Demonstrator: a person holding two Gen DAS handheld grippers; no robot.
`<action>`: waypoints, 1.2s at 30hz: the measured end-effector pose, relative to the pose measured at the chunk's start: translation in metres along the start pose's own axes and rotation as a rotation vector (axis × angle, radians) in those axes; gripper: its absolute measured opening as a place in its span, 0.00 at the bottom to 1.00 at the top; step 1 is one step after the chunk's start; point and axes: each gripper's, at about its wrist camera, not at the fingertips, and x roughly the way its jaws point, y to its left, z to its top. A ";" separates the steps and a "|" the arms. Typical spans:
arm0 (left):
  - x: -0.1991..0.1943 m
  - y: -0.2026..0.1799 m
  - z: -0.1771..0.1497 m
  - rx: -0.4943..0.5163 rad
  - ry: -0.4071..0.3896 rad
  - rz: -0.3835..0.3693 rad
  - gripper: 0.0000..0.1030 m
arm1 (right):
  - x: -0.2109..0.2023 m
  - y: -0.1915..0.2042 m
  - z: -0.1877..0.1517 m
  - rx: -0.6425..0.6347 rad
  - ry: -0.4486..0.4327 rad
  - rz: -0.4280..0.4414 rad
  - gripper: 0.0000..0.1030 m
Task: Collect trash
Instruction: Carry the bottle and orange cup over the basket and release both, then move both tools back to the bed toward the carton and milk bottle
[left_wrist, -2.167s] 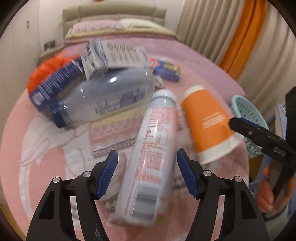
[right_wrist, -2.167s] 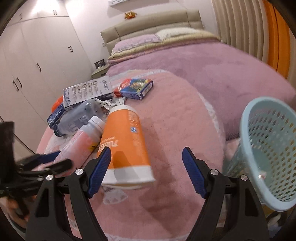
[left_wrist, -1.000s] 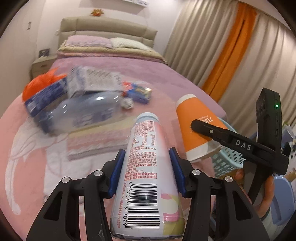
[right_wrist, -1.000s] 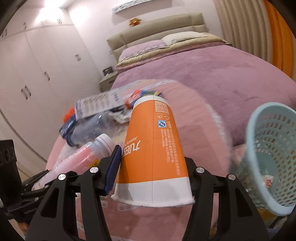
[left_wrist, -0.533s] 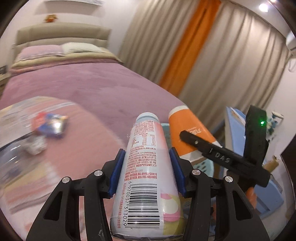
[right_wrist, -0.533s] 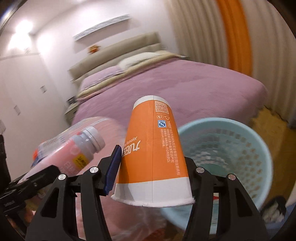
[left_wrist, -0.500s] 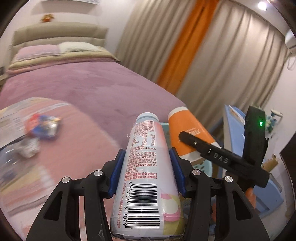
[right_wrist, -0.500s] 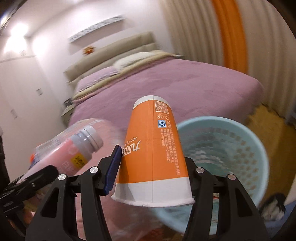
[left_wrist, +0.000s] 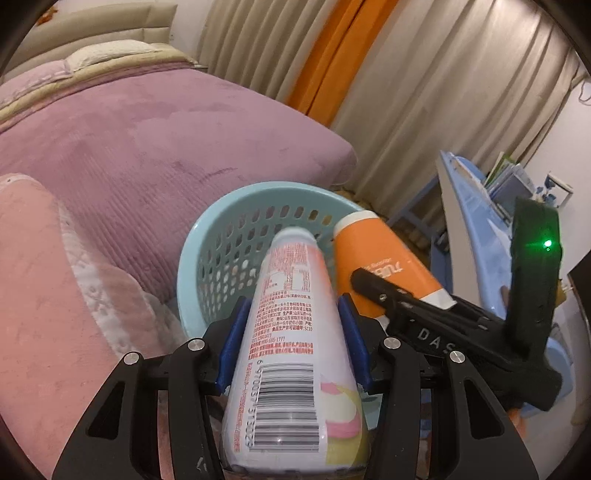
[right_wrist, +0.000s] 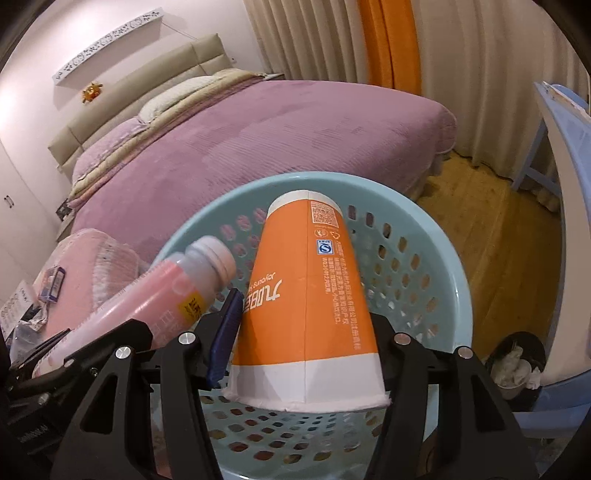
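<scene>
The pink drink bottle (left_wrist: 291, 332) sits pinched at its body by the left gripper (left_wrist: 291, 343), cap pointing forward over the near rim of the pale blue basket (left_wrist: 207, 236), seemingly so it would fall inside on release. Beside it, the orange paper cup (right_wrist: 306, 295) is clamped by the right gripper (right_wrist: 303, 332), its narrow base aimed into the basket's mouth. The basket stands on the floor against the corner of the purple bed (left_wrist: 147, 140); more litter (right_wrist: 51, 284) remains on the pink blanket (right_wrist: 88, 258).
</scene>
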 end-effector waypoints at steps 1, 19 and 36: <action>-0.002 0.000 0.000 0.001 -0.007 0.003 0.49 | 0.002 -0.002 0.001 0.005 0.003 0.002 0.54; -0.080 0.004 -0.018 -0.003 -0.175 0.045 0.62 | -0.032 0.037 0.000 -0.078 -0.085 0.057 0.62; -0.239 0.088 -0.073 -0.209 -0.476 0.313 0.62 | -0.075 0.204 -0.033 -0.388 -0.144 0.318 0.62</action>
